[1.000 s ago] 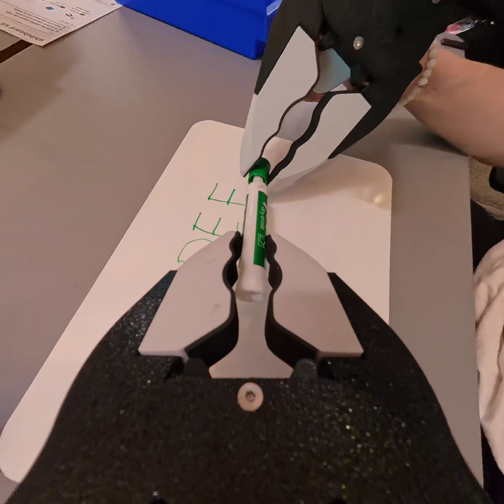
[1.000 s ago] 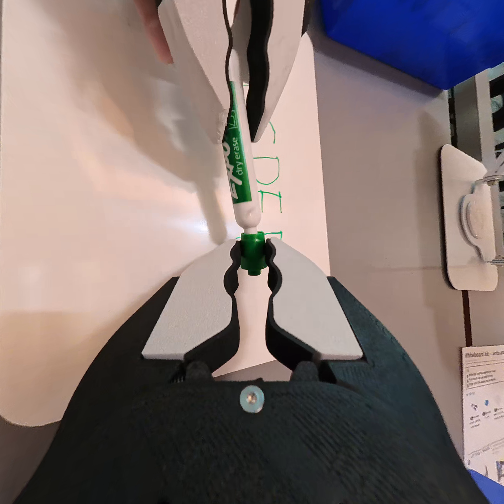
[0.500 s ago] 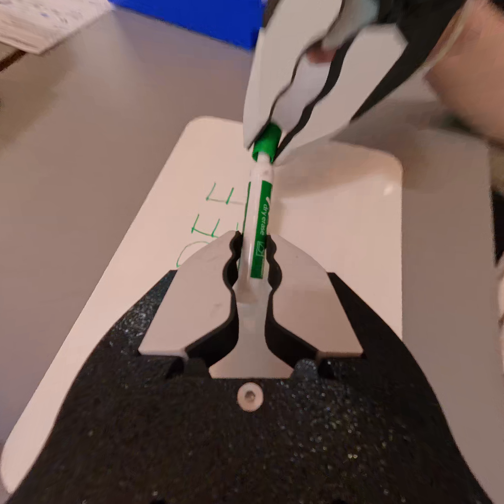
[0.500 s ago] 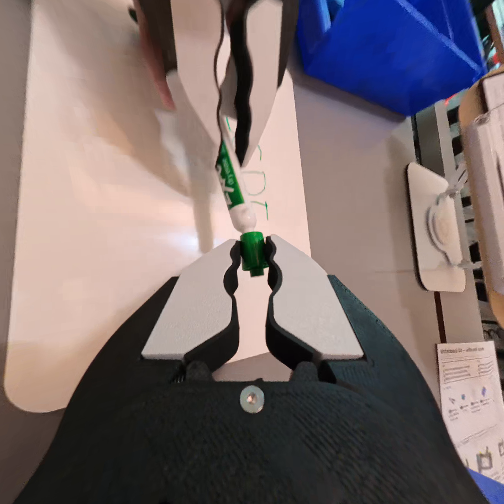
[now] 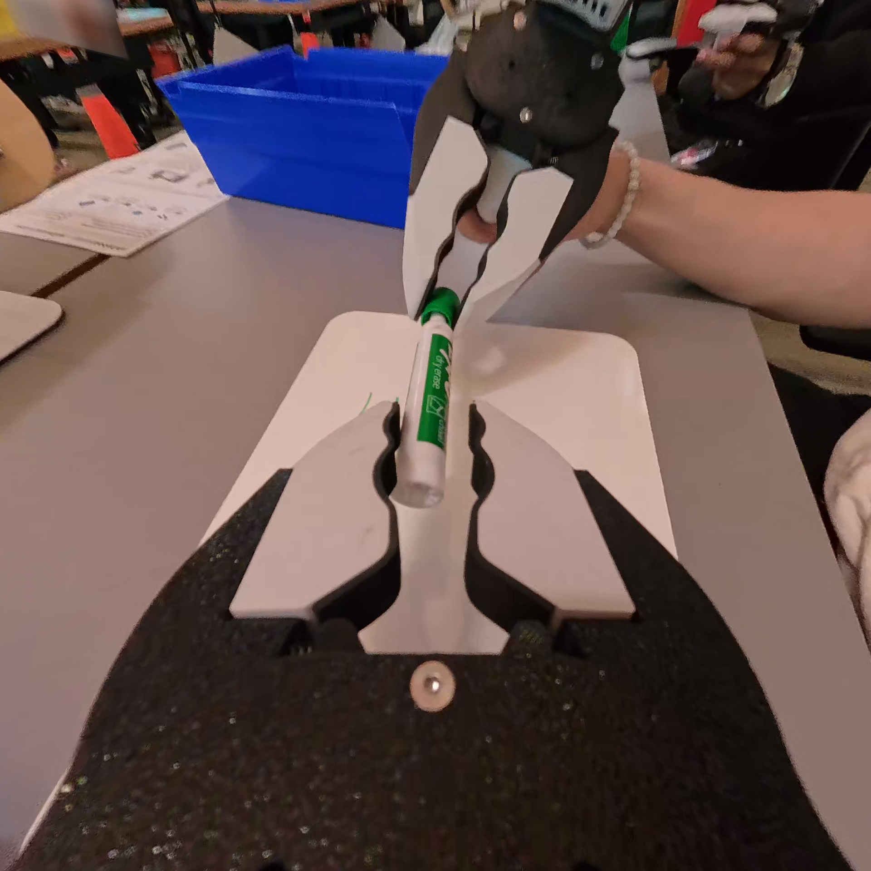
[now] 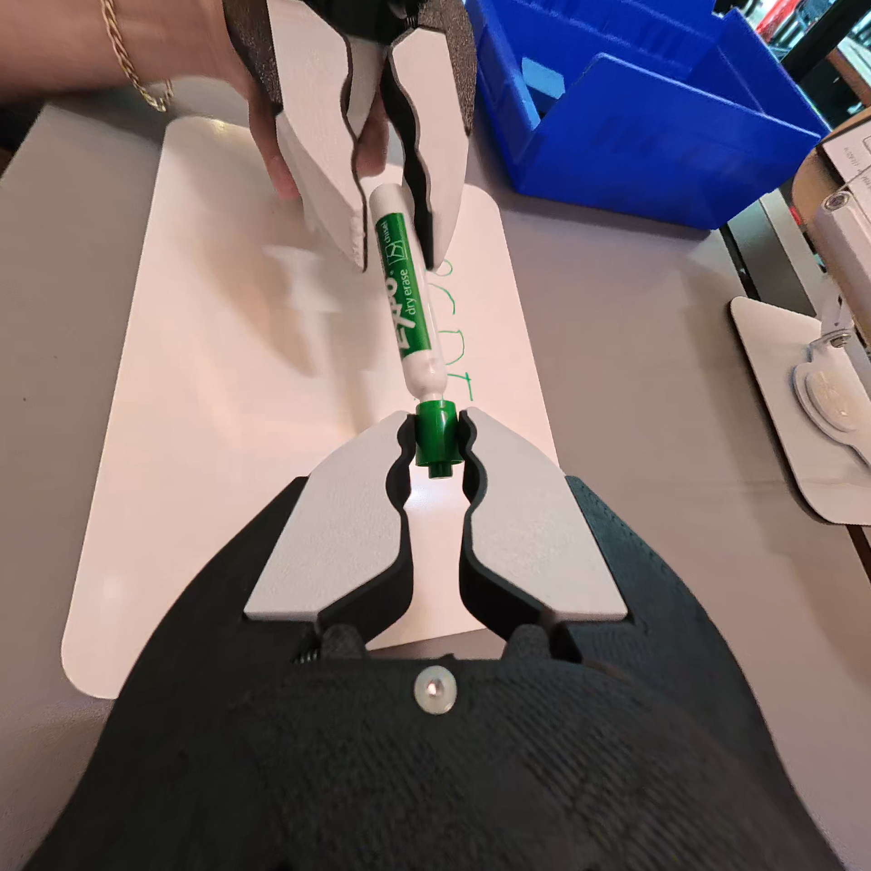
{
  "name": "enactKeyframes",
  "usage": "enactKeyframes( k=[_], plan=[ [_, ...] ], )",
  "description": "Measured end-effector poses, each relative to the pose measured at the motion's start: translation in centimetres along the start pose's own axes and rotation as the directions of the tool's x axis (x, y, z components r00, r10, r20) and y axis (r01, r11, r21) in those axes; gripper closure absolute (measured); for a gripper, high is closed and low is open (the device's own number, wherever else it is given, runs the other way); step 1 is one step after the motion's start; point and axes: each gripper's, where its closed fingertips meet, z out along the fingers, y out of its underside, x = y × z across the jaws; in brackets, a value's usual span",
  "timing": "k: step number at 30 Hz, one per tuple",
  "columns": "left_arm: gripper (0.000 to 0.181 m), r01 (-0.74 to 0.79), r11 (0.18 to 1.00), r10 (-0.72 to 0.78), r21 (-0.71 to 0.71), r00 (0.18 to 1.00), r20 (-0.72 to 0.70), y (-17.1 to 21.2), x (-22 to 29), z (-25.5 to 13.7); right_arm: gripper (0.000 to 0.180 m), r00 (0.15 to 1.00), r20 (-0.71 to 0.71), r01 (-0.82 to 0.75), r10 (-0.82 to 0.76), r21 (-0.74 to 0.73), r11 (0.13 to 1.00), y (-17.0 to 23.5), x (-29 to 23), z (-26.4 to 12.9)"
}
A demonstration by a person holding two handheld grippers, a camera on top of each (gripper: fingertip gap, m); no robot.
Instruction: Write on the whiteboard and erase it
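A white whiteboard (image 5: 565, 424) lies flat on the grey table, with green letters (image 6: 455, 339) along one edge. A green-and-white dry-erase marker (image 5: 431, 405) hangs in the air above it. My right gripper (image 6: 436, 419) is shut on the marker's green cap (image 6: 436, 436); it also shows in the left wrist view (image 5: 440, 311). My left gripper (image 5: 431, 410) is open, its jaws on either side of the marker's white tail, which leans on the left finger (image 5: 349, 495). The right wrist view (image 6: 396, 264) shows the same.
A blue bin (image 5: 306, 127) stands just beyond the whiteboard's far end. A printed paper sheet (image 5: 118, 202) lies at the far left. A second small white board (image 6: 825, 410) with a clear object on it lies at the right. A white cloth (image 5: 848, 518) is at the table's right edge. The grippers' ends are close to 7 cm from one another.
My left gripper has opened and let go of the marker's body. The right gripper keeps hold of the cap. Both views have tilted up, showing the bin and the room.
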Motion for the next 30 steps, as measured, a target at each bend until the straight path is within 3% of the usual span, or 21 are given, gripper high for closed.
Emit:
enactKeyframes(
  k=[3, 11, 13, 16, 20, 26, 30],
  plan=[
    [0.154, 0.004, 0.996, -0.004, 0.087, 1.0, 0.002, -1.1, -0.1, -0.4, 0.162, 1.0, 0.011, -0.016, 0.015, 0.042, 0.999, -0.5, 0.0, -0.2],
    [0.144, 0.018, 0.992, -0.02, 0.125, 1.0, 0.01, -1.9, 0.1, -0.2, 0.162, 0.998, 0.05, -0.043, 0.037, 0.135, 0.99, -2.0, -0.5, -0.4],
    [0.155, 0.039, 0.989, -0.035, 0.142, 0.999, -0.031, -2.1, 0.7, 0.0, 0.162, 0.997, 0.064, -0.039, 0.03, 0.136, 0.99, -2.1, -0.8, -0.2],
    [0.158, 0.045, 0.983, -0.035, 0.178, 0.997, -0.063, -2.5, 1.1, -0.1, 0.162, 0.996, 0.08, -0.043, 0.031, 0.162, 0.986, -2.6, -1.0, -0.2],
    [0.144, 0.061, 0.968, -0.046, 0.243, 0.997, -0.066, -3.2, 0.9, -0.7, 0.162, 0.996, 0.079, -0.059, 0.044, 0.204, 0.977, -3.0, -0.8, -0.9],
    [0.144, 0.088, 0.96, -0.073, 0.265, 0.995, -0.068, -3.4, 0.5, -1.2, 0.162, 0.993, 0.1, -0.083, 0.056, 0.293, 0.952, -4.1, -0.7, -1.9],
    [0.149, 0.057, 0.955, -0.033, 0.291, 0.996, -0.086, -4.0, 1.1, -1.6, 0.162, 0.995, 0.094, -0.066, 0.043, 0.256, 0.964, -3.6, -0.8, -1.6]
  ],
)
